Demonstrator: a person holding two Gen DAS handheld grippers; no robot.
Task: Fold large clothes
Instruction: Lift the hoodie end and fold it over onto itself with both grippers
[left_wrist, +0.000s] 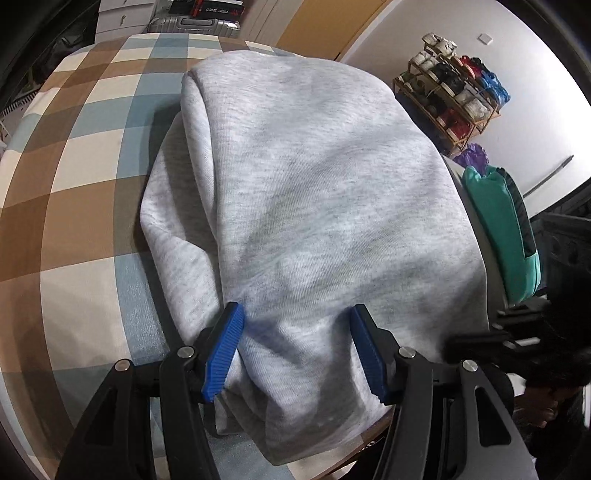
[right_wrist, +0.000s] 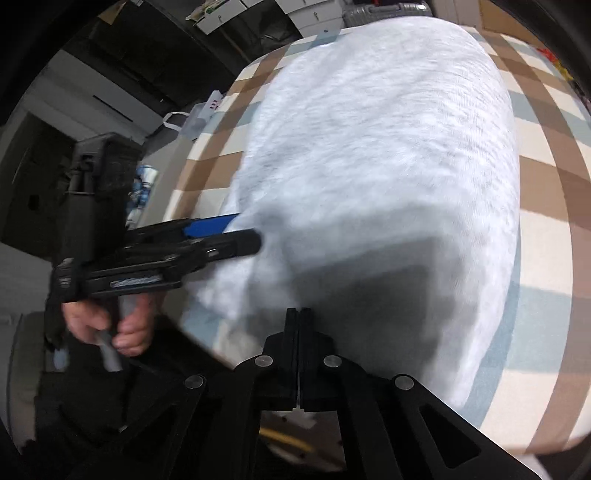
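1. While the grey sweatshirt (left_wrist: 303, 206) is lying folded lengthwise on the checked bed cover (left_wrist: 74, 177), we are working at its near end, which is hanging slightly over the bed's edge.
2. We are holding the left claw (left_wrist: 295, 350) spread wide, its blue pads (left_wrist: 225, 350) straddling a bunched hump of fabric. The pads are touching the cloth on both sides but not pinching it; we judge this as lining up for a grasp of the near hem, or a release just made — we cannot tell which.
3. We are keeping the right claw (right_wrist: 298, 332) clenched, fingers pressed together just at the near edge of the sweatshirt (right_wrist: 369, 166). Whether any cloth is caught between them we cannot tell; motion blur and shadow are hiding the tips.
4. In the right wrist view the left claw (right_wrist: 236, 229) is coming in sideways from the left, a bare hand (right_wrist: 110, 325) gripping its handle.
5. Judgement: the long fold is looking done; a crosswise fold, near end carried toward the far end, is probably remaining.
6. Room: the bed is filling most of both views. A wooden rack (left_wrist: 450, 96) is standing against the white wall, a teal bag (left_wrist: 498, 229) is sitting beside the bed, and a silver suitcase (left_wrist: 195, 26) is standing beyond the far end.
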